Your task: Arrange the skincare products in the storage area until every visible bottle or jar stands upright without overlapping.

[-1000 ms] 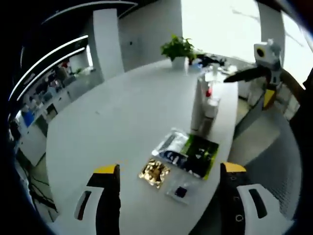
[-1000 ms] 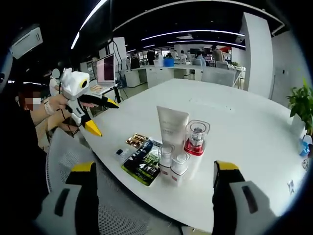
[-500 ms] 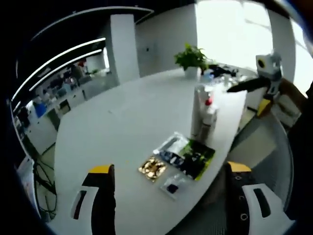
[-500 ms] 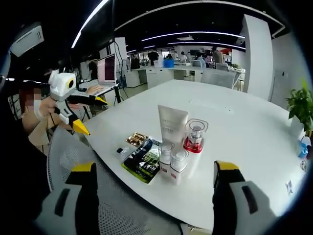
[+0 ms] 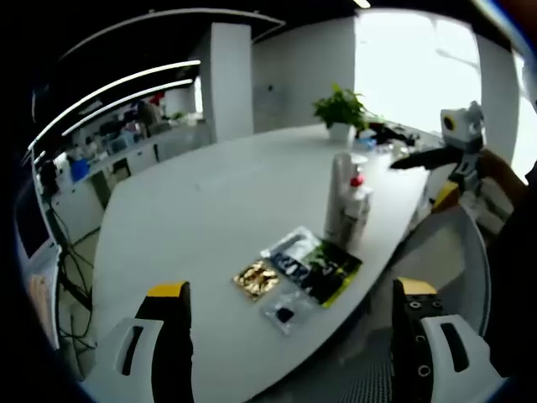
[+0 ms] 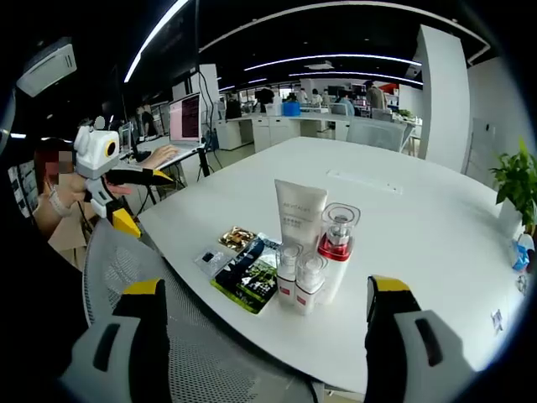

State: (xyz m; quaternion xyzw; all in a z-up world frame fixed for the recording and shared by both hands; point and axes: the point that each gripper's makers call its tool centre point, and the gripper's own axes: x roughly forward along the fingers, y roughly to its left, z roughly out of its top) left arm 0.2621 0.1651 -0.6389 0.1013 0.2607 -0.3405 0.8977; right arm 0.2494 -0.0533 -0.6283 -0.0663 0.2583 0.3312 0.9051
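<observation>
A white tube [image 6: 299,220] stands upright on the white table [image 6: 419,243], with a clear jar on a red base [image 6: 337,235] to its right. Two small white bottles [image 6: 298,277] stand in front of them, close together. In the left gripper view the tube [image 5: 338,197] and a red-topped bottle [image 5: 357,208] stand near the table's right edge. Flat sachets lie beside them: gold [image 6: 236,238], dark green [image 6: 250,275], small clear [image 6: 208,259]. My left gripper [image 5: 291,290] and right gripper [image 6: 266,286] are both open, held short of the table. A person's hand holds the left gripper [image 6: 144,200] at far left.
A grey mesh chair [image 6: 134,277] stands at the table's near edge. A potted plant [image 5: 340,109] and clutter sit at the table's far end. The right gripper [image 5: 419,178] hangs open beyond the table edge. Desks and monitors fill the room behind.
The left gripper view has pulled back and tilted, so the products look smaller. In the right gripper view the left gripper has drifted left, away from the table. The products stand where they were.
</observation>
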